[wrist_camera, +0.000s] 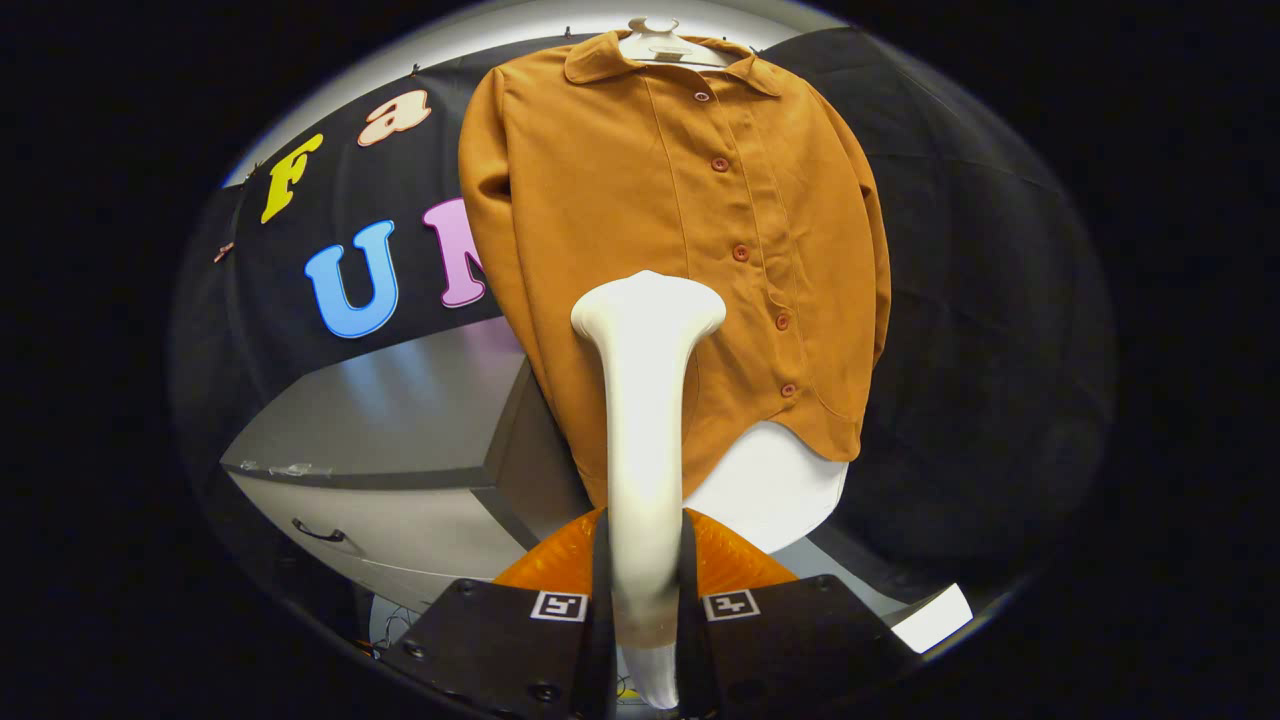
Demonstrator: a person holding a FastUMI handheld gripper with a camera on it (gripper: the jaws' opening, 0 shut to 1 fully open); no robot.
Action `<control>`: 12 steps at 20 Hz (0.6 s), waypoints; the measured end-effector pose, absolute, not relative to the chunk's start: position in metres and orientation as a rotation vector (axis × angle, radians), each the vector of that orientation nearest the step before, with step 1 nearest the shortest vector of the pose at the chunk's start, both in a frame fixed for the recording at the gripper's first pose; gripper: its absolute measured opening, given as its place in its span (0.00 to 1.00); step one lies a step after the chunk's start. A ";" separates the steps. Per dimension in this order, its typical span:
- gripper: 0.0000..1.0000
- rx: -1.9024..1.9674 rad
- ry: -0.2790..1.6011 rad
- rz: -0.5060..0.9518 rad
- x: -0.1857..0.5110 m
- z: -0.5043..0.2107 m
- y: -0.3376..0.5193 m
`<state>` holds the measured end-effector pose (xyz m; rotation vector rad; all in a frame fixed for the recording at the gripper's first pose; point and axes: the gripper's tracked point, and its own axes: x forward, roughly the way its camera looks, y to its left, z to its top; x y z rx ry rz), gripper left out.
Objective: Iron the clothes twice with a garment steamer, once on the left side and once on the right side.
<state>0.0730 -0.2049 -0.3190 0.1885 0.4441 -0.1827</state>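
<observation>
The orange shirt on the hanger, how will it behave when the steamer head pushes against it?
The orange shirt looks thin and floppy, so it will probably give way. Hanging from the hanger, it may swing. The claw is shut on the steamer, whose head looks rigid.

Gripper (643, 600): two broad flat-topped finger blocks side by side w/ a narrow slot between. Each carries a small square black-and-white fiducial tag at its inner far corner. Round screw heads dot the blocks' outer corners & near edges.
</observation>
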 end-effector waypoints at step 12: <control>0.27 0.197 0.459 -0.167 0.033 -0.321 -0.197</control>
